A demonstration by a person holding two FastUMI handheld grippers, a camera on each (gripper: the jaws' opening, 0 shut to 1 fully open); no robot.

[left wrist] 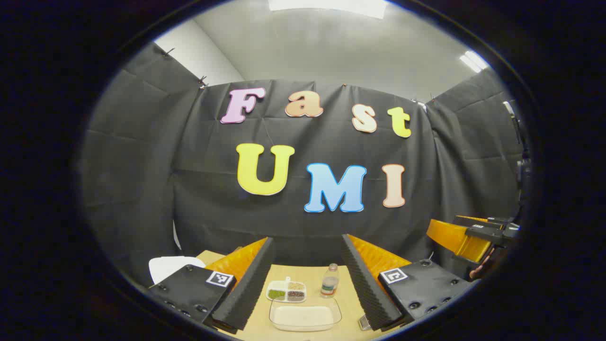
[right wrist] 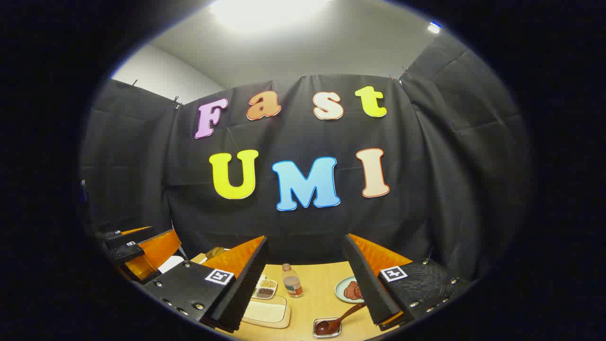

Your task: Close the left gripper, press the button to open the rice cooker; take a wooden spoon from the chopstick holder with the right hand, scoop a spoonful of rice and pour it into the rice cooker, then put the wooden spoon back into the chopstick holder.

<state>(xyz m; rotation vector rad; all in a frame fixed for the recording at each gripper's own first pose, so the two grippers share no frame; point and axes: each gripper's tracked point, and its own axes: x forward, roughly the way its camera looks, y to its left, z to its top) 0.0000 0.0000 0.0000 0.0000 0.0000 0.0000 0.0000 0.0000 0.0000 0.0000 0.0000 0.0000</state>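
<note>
Wooden tabletop point(left wrist: 310, 277) sits low between both sets of fingers; both tools are held high and level, looking at the booth wall, so nothing's engaged yet.

Left gripper point(left wrist: 306, 284): fingers spread wide, holding nothing. Task wants them pressed together before the button press, so that's not done. Right gripper point(right wrist: 303, 289): also spread, empty.

Where stuff is:
- Rice tray point(left wrist: 305, 316) at 6 o'clock in left gripper view, clear w/ white contents. Same tray at 7 o'clock in right gripper view.
- Divided dish of beans/grains point(left wrist: 286, 291) just behind it, small bottle point(left wrist: 330, 280) beside that at 1 o'clock from the tray.
- Brown spoon point(right wrist: 337, 321) at 6 o'clock in right gripper view, bowl end in a small dark sauce dish point(right wrist: 325, 327). Plate w/ reddish food point(right wrist: 349, 290) behind it, partly hidden by the right finger.
- White rounded shape point(left wrist: 173, 266) at 8 o'clock in left gripper view, prob the rice cooker, but it's cut off by the finger so can't confirm. Can't pick out the button or chopstick holder.

Risks from here:
- Pressing w/ fingers apart: button slips between them, lid won't pop.
- That spoon isn't in a holder. Grabbing it tips the sauce dish, and it may be the wrong spoon.
- Bottle stands close to the tray; a wide scoop swing could knock it over.
</note>
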